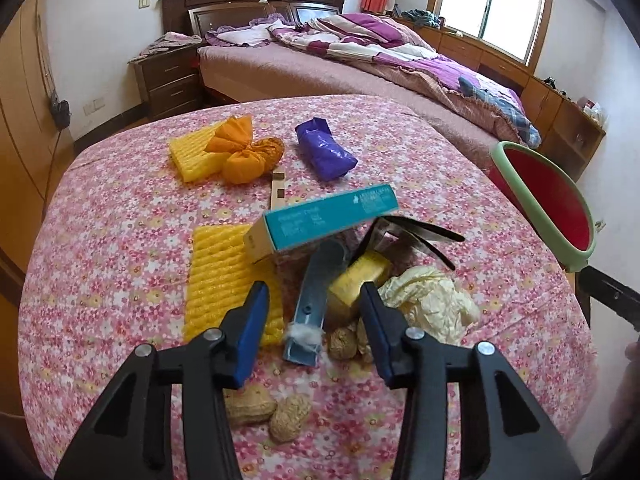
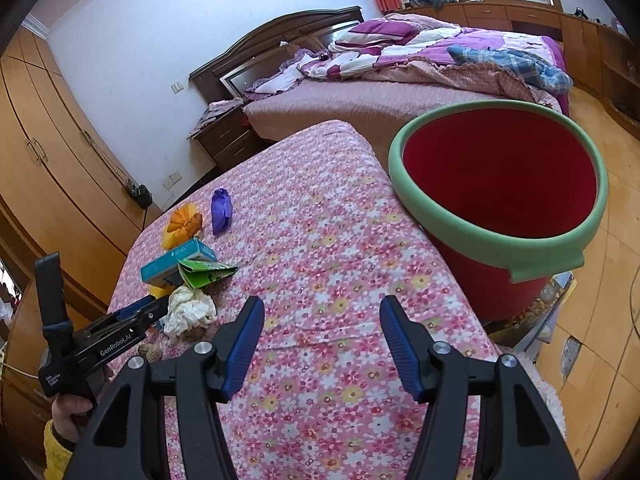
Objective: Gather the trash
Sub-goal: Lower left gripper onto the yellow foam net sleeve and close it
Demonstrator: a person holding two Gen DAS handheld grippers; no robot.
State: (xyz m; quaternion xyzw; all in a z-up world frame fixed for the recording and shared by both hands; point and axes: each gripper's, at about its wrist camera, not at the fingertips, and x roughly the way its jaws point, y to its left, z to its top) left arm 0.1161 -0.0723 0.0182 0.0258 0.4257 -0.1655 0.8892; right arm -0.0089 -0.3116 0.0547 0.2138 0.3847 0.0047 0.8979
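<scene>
Trash lies on a table with a pink floral cloth (image 1: 120, 240): a teal box (image 1: 324, 216), yellow foam sheets (image 1: 224, 276), an orange net bundle (image 1: 244, 152), a purple wrapper (image 1: 324, 152), a crumpled cream tissue (image 1: 432, 300), a blue plastic strip (image 1: 312, 300) and peanut shells (image 1: 272, 408). My left gripper (image 1: 316, 320) is open, low over the blue strip and a yellow block (image 1: 360, 280). My right gripper (image 2: 320, 328) is open and empty over bare cloth. A red bin with a green rim (image 2: 500, 184) stands right of the table.
A bed (image 1: 360, 64) with purple bedding stands behind the table, with a nightstand (image 1: 168, 80) beside it. Wooden wardrobes (image 2: 48, 152) line the left wall. The left gripper also shows in the right wrist view (image 2: 156, 308), beside the tissue (image 2: 188, 308).
</scene>
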